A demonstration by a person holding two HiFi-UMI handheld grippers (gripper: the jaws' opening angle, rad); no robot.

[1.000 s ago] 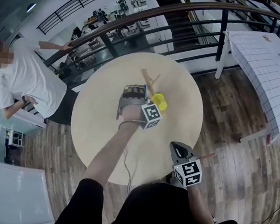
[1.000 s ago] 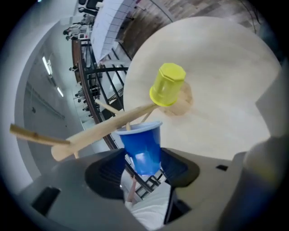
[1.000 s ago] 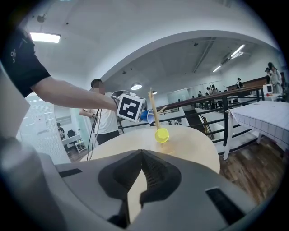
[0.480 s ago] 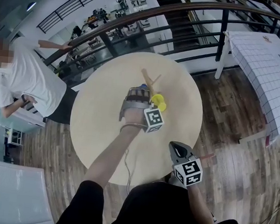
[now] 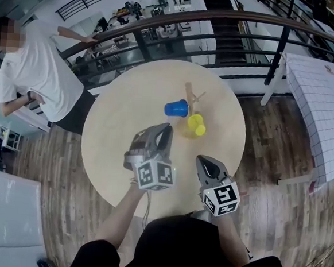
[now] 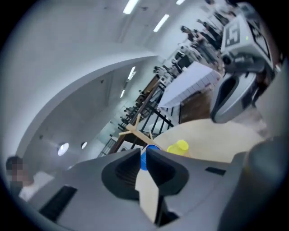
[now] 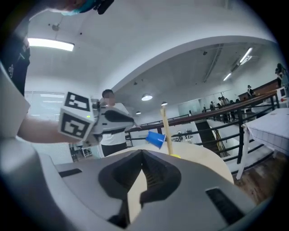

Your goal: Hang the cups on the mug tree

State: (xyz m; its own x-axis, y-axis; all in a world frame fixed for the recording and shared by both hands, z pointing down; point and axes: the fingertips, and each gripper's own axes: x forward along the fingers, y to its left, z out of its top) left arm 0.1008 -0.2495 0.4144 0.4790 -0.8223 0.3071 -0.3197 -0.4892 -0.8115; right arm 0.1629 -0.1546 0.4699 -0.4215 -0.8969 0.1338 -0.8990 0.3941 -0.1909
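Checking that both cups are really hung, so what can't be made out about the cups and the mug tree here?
Blue cup: how it catches a peg of the mug tree is too small in the head view.
Yellow cup: nearly all behind the right hand-held gripper in its view; whether it hangs or stands is unclear from above.

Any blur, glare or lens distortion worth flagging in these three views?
Head view: sharp and evenly lit, though the fisheye bows the railing into an arc. Left gripper view: smeared throughout, horizon tilted, yellow cup soft-edged, corners dark. Right gripper view: crisper, blue cup reads clearly, a ceiling light glares at upper left, corners dark.
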